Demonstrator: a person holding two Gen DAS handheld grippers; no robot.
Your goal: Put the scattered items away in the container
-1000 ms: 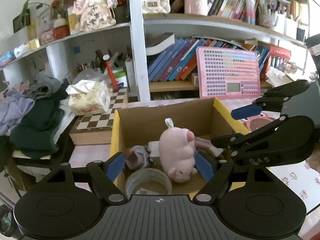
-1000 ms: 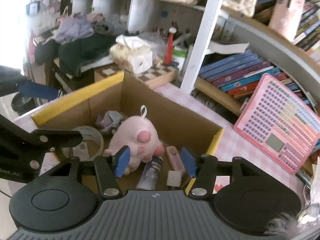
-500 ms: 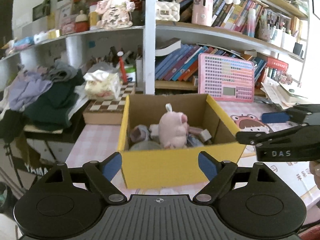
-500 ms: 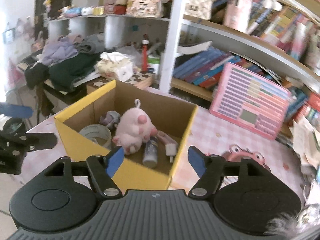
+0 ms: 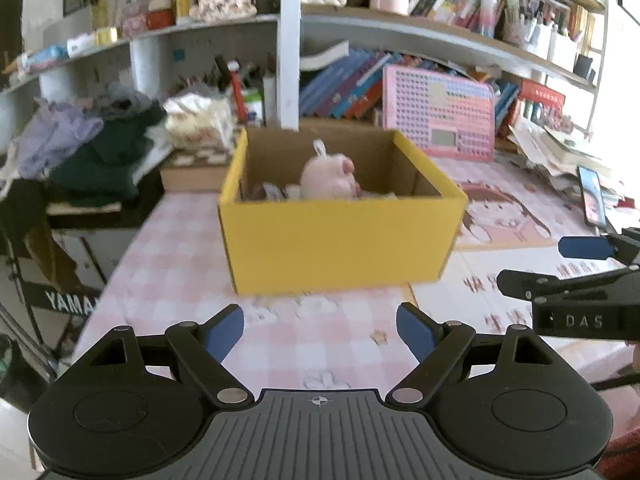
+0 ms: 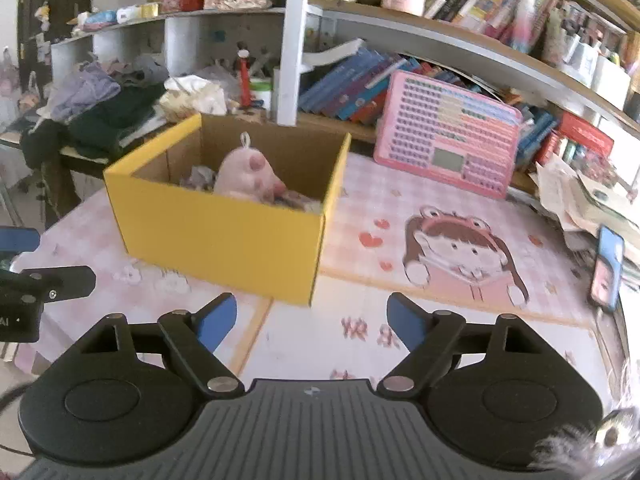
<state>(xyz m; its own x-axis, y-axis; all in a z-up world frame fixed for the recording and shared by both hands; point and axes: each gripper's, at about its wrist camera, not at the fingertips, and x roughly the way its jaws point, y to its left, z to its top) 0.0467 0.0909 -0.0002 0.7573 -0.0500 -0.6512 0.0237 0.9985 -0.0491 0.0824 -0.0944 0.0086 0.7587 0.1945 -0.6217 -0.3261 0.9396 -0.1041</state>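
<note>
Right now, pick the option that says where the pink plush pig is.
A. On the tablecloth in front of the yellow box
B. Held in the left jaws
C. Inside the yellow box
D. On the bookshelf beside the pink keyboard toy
C. The pink plush pig sits inside the yellow box, its head above the rim, while the left gripper and right gripper both hang open and hold nothing.
</note>
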